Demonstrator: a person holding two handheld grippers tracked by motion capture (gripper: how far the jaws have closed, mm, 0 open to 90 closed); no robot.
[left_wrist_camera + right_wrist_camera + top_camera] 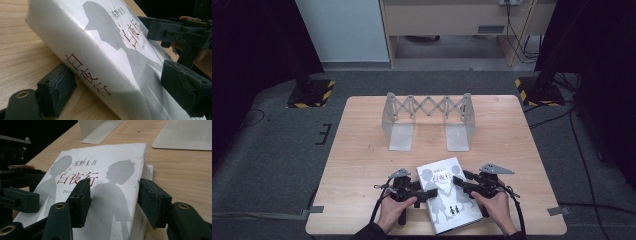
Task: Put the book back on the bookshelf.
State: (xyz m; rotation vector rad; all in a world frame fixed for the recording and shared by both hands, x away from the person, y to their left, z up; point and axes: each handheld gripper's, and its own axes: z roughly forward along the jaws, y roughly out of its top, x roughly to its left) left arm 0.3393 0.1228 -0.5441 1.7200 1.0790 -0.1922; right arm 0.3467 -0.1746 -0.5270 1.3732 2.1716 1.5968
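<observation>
With the white book [448, 195] lying at the near table [362, 165] edge, bracketed across spine and cover by the left gripper [125, 85] and at its page edge by the right gripper [113, 200], neither yet clamped, both jaws should be closed evenly before it is lifted toward the bookstand [428, 120].

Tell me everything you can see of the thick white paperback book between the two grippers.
The thick white paperback book lies near the front edge of the light wooden table. Its cover carries grey silhouettes of two figures and red characters, which also run down the white spine; its edges look worn. In the left gripper view its spine side is tilted up off the wood. The left gripper straddles the spine edge, and the right gripper straddles the page edge, one jaw above the cover.
</observation>
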